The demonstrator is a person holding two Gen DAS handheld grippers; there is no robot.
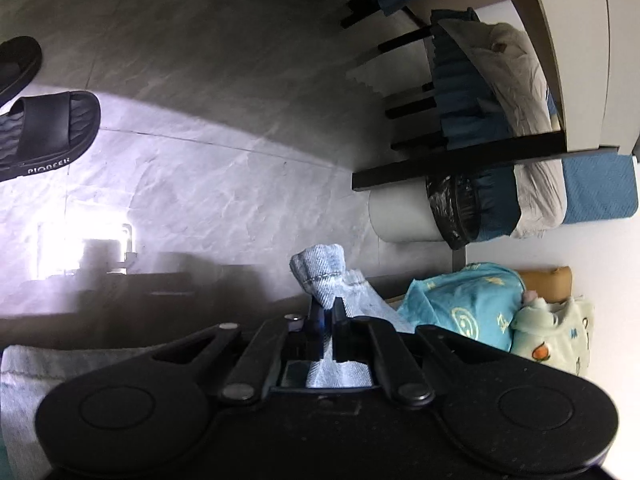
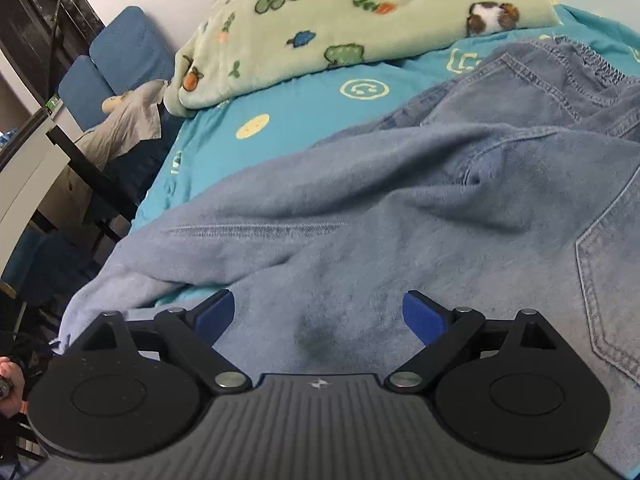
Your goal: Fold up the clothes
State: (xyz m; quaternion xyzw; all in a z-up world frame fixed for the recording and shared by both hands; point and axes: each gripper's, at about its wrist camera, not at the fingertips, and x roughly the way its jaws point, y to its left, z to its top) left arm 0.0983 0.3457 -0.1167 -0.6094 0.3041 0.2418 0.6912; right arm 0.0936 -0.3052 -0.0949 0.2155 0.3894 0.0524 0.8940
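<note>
Light blue denim jeans point(image 2: 400, 208) lie spread on a turquoise bed sheet point(image 2: 248, 128), back pocket at the right. My right gripper point(image 2: 318, 314) is open and empty, its blue pads point(image 2: 216, 314) just above the denim near the front edge. In the left wrist view my left gripper point(image 1: 326, 312) is shut on a bunched hem of the jeans point(image 1: 320, 272), held up off the bed with the view tilted toward the floor. More denim point(image 1: 24, 376) hangs at the lower left.
A green patterned fleece blanket point(image 2: 340, 24) lies at the bed's far side. Black slippers point(image 1: 44, 132) sit on the grey tiled floor point(image 1: 220, 140). A rack with hanging clothes point(image 1: 500, 128) and a bin with black liner point(image 1: 452, 212) stand beside the bed.
</note>
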